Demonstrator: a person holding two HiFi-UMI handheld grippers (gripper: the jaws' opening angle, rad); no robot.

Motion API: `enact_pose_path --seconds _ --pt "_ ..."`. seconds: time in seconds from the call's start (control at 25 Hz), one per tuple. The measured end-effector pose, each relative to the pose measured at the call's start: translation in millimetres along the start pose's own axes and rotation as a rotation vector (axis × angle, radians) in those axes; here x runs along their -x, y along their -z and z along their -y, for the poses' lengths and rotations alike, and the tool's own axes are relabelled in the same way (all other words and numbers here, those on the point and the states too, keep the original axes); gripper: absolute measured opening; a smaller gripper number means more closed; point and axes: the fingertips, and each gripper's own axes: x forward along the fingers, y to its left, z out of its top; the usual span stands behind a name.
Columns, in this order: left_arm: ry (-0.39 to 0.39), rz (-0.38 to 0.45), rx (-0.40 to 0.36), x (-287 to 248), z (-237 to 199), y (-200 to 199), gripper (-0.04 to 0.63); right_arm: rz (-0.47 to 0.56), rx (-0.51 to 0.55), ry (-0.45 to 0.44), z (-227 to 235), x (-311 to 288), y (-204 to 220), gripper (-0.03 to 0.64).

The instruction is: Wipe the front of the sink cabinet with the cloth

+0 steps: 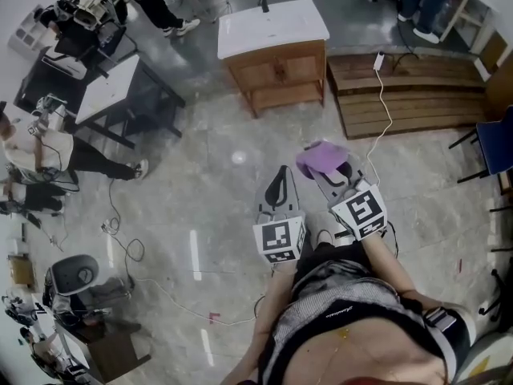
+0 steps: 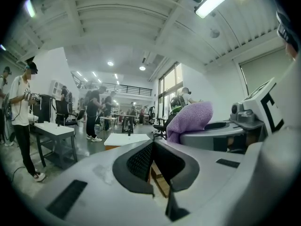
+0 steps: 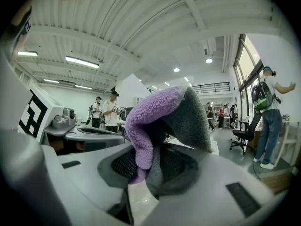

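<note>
The sink cabinet (image 1: 277, 69) stands a few steps ahead, wood front under a white basin top; it also shows small in the left gripper view as the sink cabinet (image 2: 126, 140). A purple cloth (image 1: 321, 159) is pinched in my right gripper (image 1: 333, 172), which is shut on it; the cloth (image 3: 162, 121) folds up over the jaws in the right gripper view. My left gripper (image 1: 278, 191) hangs beside it, shut with nothing between its pads (image 2: 141, 161). The cloth (image 2: 190, 119) shows to its right.
A wooden pallet platform (image 1: 405, 95) lies right of the cabinet, with a white cable (image 1: 383, 111) trailing over it. A black-framed table (image 1: 120, 95) stands to the left. People stand at the left (image 1: 48, 155) and at the back. Cables (image 1: 120, 239) lie on the floor.
</note>
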Motion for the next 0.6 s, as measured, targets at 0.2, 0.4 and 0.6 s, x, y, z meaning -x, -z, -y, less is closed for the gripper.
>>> enact_pose_path --seconds 0.2,0.4,0.6 --pt "0.038 -0.008 0.003 -27 -25 2 0.000 -0.016 -0.022 0.027 10 -34 -2 0.158" --pt "0.108 -0.014 0.001 -61 -51 -4 0.000 -0.027 -0.011 0.038 18 -77 -10 0.158" --pt "0.129 -0.012 0.004 -87 -84 -8 0.000 -0.026 0.008 0.046 21 -119 -17 0.158"
